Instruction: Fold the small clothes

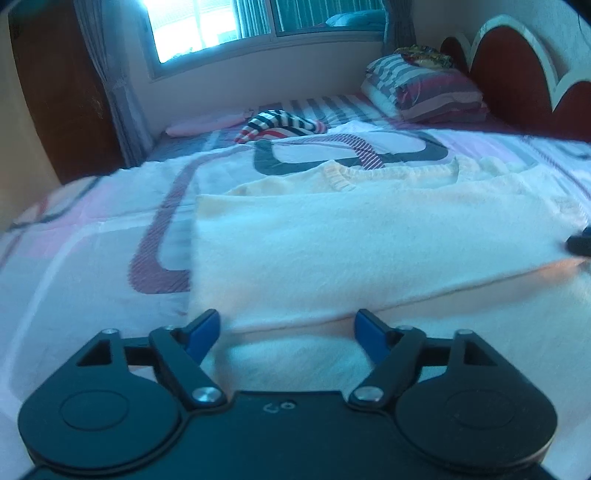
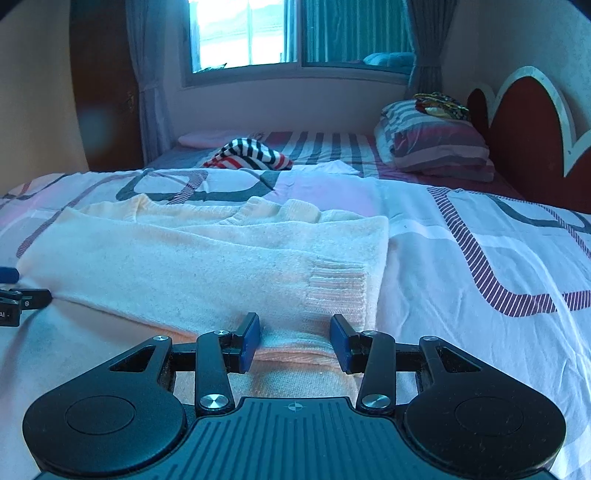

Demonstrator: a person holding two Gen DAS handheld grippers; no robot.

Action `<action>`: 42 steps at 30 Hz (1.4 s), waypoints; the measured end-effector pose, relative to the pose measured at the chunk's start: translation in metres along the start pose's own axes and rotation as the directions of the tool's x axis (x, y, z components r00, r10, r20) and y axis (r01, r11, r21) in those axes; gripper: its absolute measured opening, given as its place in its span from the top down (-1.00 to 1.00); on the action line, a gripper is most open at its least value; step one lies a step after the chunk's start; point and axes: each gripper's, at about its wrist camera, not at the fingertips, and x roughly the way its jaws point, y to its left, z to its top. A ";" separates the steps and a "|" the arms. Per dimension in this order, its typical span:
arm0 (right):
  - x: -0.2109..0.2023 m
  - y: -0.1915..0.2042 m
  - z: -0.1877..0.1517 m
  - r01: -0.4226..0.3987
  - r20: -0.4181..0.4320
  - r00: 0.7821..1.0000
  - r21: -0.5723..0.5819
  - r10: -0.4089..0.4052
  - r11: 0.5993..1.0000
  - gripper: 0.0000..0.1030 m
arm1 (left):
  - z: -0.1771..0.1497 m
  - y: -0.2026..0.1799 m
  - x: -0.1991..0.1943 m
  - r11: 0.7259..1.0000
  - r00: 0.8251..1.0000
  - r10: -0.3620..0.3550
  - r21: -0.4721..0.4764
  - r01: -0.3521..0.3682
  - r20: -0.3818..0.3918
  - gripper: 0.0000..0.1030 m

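Note:
A cream knit sweater (image 1: 369, 236) lies flat on the patterned bedsheet (image 1: 74, 258), its sleeves folded across the body and its neckline away from me. My left gripper (image 1: 288, 332) is open, its blue-padded fingers straddling the sweater's near left hem. In the right wrist view the sweater (image 2: 207, 254) shows a ribbed cuff (image 2: 332, 291) lying near its right edge. My right gripper (image 2: 295, 341) is open, its fingers at either side of the near hem below that cuff. Each gripper's tip shows at the edge of the other's view, left gripper (image 2: 22, 299), right gripper (image 1: 580, 240).
A striped red, white and dark garment (image 1: 280, 125) lies crumpled farther up the bed, also in the right wrist view (image 2: 247, 153). Striped pillows (image 2: 436, 147) are stacked by the red headboard (image 2: 528, 140) at right. A window (image 2: 277, 33) and curtains are behind.

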 end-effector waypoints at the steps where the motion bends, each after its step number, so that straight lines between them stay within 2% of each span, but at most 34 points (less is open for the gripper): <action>1: -0.007 0.000 0.002 -0.002 0.002 1.000 -0.003 0.002 1.000 -0.20 | -0.003 0.001 -0.007 1.000 1.000 0.014 0.016 -0.014 0.003 -0.62; 3: -0.030 0.000 -0.001 -0.017 0.046 0.999 0.003 0.017 1.000 -0.44 | -0.018 0.006 -0.030 0.999 1.000 0.011 0.033 -0.012 0.029 -0.63; 6: -0.065 -0.008 -0.017 -0.092 0.009 0.996 0.074 0.092 0.993 -0.44 | -0.055 0.025 -0.067 0.999 0.999 0.006 0.032 -0.008 0.039 -0.62; 8: -0.091 -0.017 -0.035 -0.121 -0.019 0.992 0.142 0.125 0.982 -0.44 | -0.087 0.041 -0.092 1.000 1.000 -0.016 0.003 0.016 0.010 -0.50; 9: -0.104 -0.022 -0.047 -0.127 -0.034 0.990 0.177 0.135 0.976 -0.44 | -0.102 0.050 -0.103 0.999 0.999 -0.032 -0.022 0.031 -0.008 -0.38; 11: -0.131 -0.033 -0.071 -0.140 -0.058 0.985 0.253 0.160 0.957 -0.43 | -0.130 0.072 -0.127 0.988 0.995 -0.094 -0.121 0.091 -0.019 -0.13; 12: -0.145 -0.039 -0.082 -0.141 -0.068 0.984 0.284 0.167 0.949 -0.39 | -0.142 0.086 -0.141 0.972 0.991 -0.136 -0.192 0.133 -0.001 -0.05; 14: -0.172 -0.046 -0.105 -0.147 -0.081 0.980 0.325 0.183 0.934 -0.35 | -0.163 0.105 -0.162 0.928 0.980 -0.200 -0.316 0.196 0.020 -0.05; 16: -0.197 -0.048 -0.125 -0.154 -0.105 0.974 0.353 0.202 0.923 -0.33 | -0.179 0.110 -0.173 0.896 0.961 -0.275 -0.364 0.255 -0.004 0.00; 18: -0.218 -0.047 -0.143 -0.156 -0.123 0.969 0.375 0.215 0.914 -0.30 | -0.190 0.105 -0.183 0.892 0.943 -0.333 -0.333 0.307 -0.022 0.03; 20: -0.236 -0.044 -0.156 -0.157 -0.122 0.967 0.400 0.222 0.903 -0.27 | -0.198 0.100 -0.191 0.872 0.919 -0.392 -0.331 0.360 -0.035 0.03; 23: -0.252 -0.039 -0.172 -0.178 -0.116 0.957 0.494 0.267 0.851 -0.04 | -0.210 0.096 -0.199 0.831 0.889 -0.457 -0.375 0.411 -0.037 0.04; 25: -0.261 -0.035 -0.181 -0.182 -0.117 0.953 0.516 0.279 0.837 0.03 | -0.217 0.096 -0.204 0.792 0.865 -0.501 -0.418 0.446 -0.027 0.04; 28: -0.270 -0.028 -0.190 -0.232 -0.097 0.935 0.564 0.342 0.793 0.03 | -0.230 0.097 -0.205 0.713 0.808 -0.590 -0.478 0.513 -0.012 0.10; 30: -0.274 -0.022 -0.197 -0.254 -0.087 0.926 0.579 0.368 0.774 0.03 | -0.238 0.100 -0.206 0.701 0.798 -0.603 -0.480 0.527 -0.005 0.14; 32: -0.278 -0.021 -0.200 -0.264 -0.066 0.924 0.601 0.376 0.754 0.03 | -0.245 0.107 -0.206 0.668 0.785 -0.620 -0.515 0.537 0.015 0.20; 33: -0.278 -0.023 -0.202 -0.273 -0.052 0.921 0.621 0.386 0.735 0.03 | -0.246 0.109 -0.202 0.656 0.783 -0.622 -0.532 0.536 0.021 0.28; 36: -0.276 -0.032 -0.203 -0.281 -0.024 0.919 0.663 0.394 0.694 0.07 | -0.245 0.117 -0.192 0.649 0.791 -0.611 -0.553 0.522 0.029 0.46; 37: -0.273 -0.035 -0.202 -0.277 -0.022 0.919 0.673 0.393 0.686 0.30 | -0.244 0.118 -0.189 0.640 0.789 -0.614 -0.564 0.521 0.033 0.47; 38: -0.270 -0.036 -0.201 -0.265 -0.034 0.921 0.675 0.387 0.689 0.44 | -0.242 0.118 -0.187 0.635 0.787 -0.616 -0.569 0.522 0.035 0.47; 39: -0.267 -0.033 -0.200 -0.253 -0.056 0.923 0.661 0.382 0.707 0.62 | -0.240 0.116 -0.187 0.642 0.789 -0.614 -0.563 0.521 0.030 0.47; 42: -0.261 -0.023 -0.198 -0.262 -0.086 0.912 0.629 0.401 0.732 0.71 | -0.236 0.109 -0.189 0.676 0.804 -0.595 -0.532 0.510 0.015 0.53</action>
